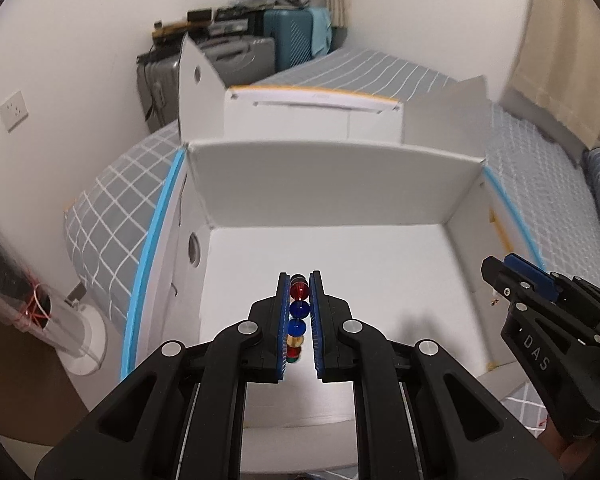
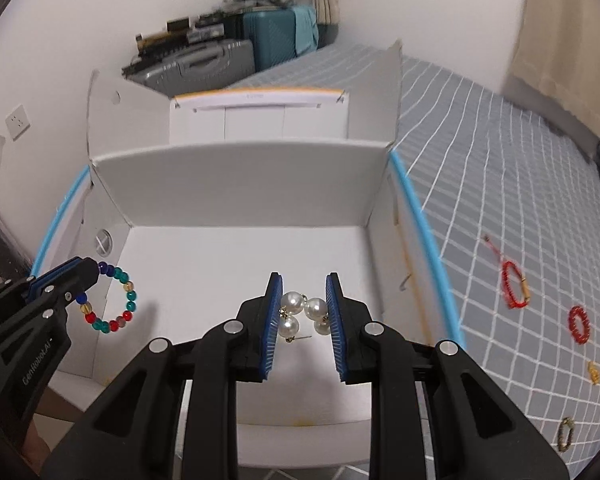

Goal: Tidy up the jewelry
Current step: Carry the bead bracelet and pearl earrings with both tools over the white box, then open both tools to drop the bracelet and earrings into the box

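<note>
My left gripper (image 1: 300,280) is shut on a bracelet of coloured glass beads (image 1: 299,308) and holds it above the floor of an open white cardboard box (image 1: 332,188). In the right wrist view the bracelet (image 2: 114,304) hangs as a ring from the left gripper (image 2: 94,268) at the left. My right gripper (image 2: 302,280) is shut on pearl earrings (image 2: 304,314) and holds them over the box floor (image 2: 220,264). The right gripper also shows in the left wrist view (image 1: 500,268), at the box's right wall.
The box sits on a bed with a grey checked sheet (image 2: 500,200). On the sheet right of the box lie a red cord bracelet (image 2: 514,288), a red bead ring (image 2: 579,324), a small gold piece (image 2: 594,372) and an olive bracelet (image 2: 565,434). Suitcases (image 2: 220,56) stand at the back.
</note>
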The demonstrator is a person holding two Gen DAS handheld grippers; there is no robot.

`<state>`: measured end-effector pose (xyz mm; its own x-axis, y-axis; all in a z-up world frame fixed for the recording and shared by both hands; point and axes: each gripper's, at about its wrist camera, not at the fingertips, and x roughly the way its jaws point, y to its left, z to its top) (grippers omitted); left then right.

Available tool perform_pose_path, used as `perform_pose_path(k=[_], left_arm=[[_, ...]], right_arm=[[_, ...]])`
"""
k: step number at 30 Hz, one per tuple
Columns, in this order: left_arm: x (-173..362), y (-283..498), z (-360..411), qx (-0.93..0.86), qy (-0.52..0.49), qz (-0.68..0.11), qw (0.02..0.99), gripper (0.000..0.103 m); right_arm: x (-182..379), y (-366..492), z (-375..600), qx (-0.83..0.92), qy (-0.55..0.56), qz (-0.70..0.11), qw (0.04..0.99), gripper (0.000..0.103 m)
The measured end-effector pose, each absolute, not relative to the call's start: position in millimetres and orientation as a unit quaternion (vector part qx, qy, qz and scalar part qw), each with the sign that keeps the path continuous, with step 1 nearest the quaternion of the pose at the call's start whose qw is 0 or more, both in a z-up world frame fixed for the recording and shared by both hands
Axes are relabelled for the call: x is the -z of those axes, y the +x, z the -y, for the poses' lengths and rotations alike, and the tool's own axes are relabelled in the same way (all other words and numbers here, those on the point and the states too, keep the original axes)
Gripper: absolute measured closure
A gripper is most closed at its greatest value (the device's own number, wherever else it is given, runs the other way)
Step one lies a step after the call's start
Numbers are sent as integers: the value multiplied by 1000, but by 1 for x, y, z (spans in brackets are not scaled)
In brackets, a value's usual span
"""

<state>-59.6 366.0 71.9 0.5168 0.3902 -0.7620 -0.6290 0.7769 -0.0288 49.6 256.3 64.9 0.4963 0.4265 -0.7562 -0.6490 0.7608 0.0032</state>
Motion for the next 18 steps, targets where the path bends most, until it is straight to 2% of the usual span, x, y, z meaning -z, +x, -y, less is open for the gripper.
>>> perform_pose_path(k=[10,18], left_arm=[[-37,-52,-383,-292,-171,-438,833,94],[-35,-51,-383,-291,-171,-444,830,94]], right_arm=[[-30,68,-273,-290,-154,-450,831,81],[-23,70,-275,-283,-158,-463,825,81]])
